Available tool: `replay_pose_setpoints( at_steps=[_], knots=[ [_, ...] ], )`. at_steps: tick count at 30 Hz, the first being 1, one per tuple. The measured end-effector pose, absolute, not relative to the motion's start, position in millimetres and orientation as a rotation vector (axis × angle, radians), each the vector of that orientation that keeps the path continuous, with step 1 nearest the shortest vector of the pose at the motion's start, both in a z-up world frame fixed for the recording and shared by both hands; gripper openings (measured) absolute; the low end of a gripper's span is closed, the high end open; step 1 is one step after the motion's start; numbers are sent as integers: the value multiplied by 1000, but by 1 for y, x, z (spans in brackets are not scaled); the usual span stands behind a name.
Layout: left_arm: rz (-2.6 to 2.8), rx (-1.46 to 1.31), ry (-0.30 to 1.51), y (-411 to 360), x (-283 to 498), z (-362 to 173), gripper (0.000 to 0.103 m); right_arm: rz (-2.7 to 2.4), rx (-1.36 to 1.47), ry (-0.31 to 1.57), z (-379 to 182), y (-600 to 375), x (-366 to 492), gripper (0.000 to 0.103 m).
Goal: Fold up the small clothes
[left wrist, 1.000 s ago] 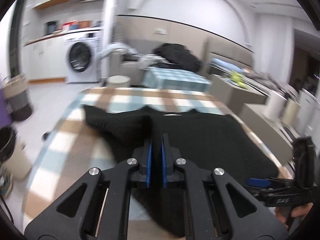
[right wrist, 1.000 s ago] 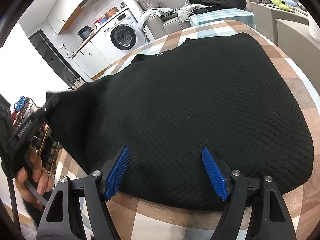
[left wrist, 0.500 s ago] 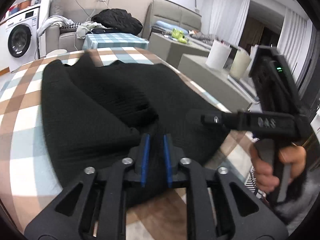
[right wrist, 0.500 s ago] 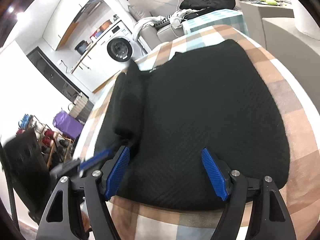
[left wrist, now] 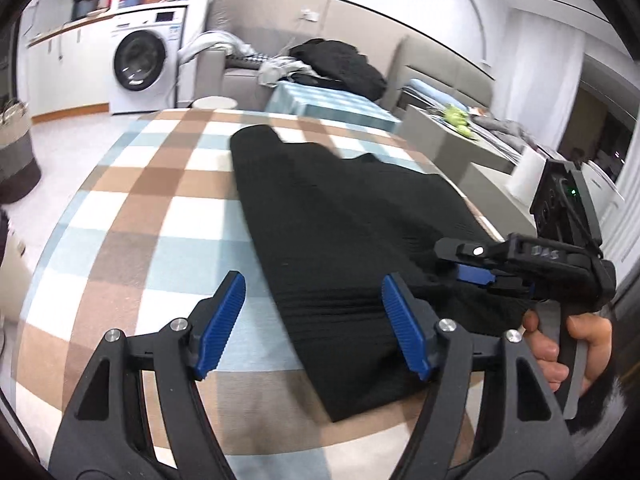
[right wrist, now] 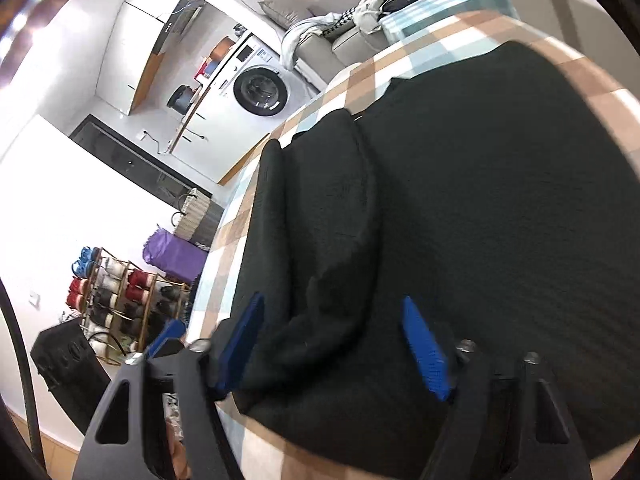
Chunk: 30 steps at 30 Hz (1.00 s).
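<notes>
Garment: I see 1 black knit garment (left wrist: 344,216) lying flat on the checked worktop (left wrist: 160,216), with 1 side already folded inward along its length.
Left tool: my left tool (left wrist: 312,320) has just been opening and its jaws now stand wide; the blue pads (left wrist: 222,320) touch nothing.
Garment vs left tool: the near left edge of the garment runs between the 2 pads, lying on the worktop below them and not gripped.
Right tool: my right tool (right wrist: 336,344) has just been closing a little, yet its jaws are still wide apart.
Garment vs right tool: the folded strip's near end lies between its 2 pads (right wrist: 424,352); I cannot tell whether the tips touch the cloth.
Right hand: in the left view, a hand (left wrist: 568,344) holds the right tool at the garment's near right corner.
Background: a washing machine (left wrist: 144,64) stands far behind the worktop.
</notes>
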<state>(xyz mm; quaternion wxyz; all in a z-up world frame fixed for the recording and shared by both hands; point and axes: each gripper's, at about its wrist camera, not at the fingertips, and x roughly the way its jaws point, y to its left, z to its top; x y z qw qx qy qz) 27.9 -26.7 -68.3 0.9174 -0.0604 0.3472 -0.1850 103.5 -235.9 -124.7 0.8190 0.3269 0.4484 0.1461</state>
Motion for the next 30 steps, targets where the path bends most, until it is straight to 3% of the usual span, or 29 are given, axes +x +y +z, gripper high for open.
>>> replay_pose_setpoints(
  at_steps=[1, 2, 3, 5, 7, 11, 18, 21, 23, 30],
  knots=[
    [-365, -126, 717, -22, 30, -69, 69, 310, 694, 961, -127, -234, 107, 49],
    [-351, -128, 719, -20, 32, -71, 69, 307, 700, 973, -131, -230, 113, 26],
    [-345, -134, 721, -16, 34, -71, 69, 308, 711, 981, -132, -229, 117, 18],
    [-334, -147, 718, -14, 37, -70, 69, 351, 719, 879, -108, -224, 109, 8],
    [-326, -166, 710, -10, 38, -67, 69, 442, 708, 775, -74, -219, 92, 8],
    [-344, -194, 711, -11, 41, -67, 69, 501, 758, 752, -47, -222, 56, 7],
    [-448, -105, 789, -54, 47, -89, 69, 203, 606, 1025, -118, -243, 47, 9],
    [-471, -58, 807, -68, 45, -96, 69, 218, 580, 1030, -115, -250, 47, 22],
    [-480, -54, 818, -72, 45, -100, 69, 232, 573, 982, -105, -255, 51, 54],
    [-472, -55, 831, -73, 45, -103, 69, 232, 730, 1008, -121, -291, 122, 56]
  ],
)
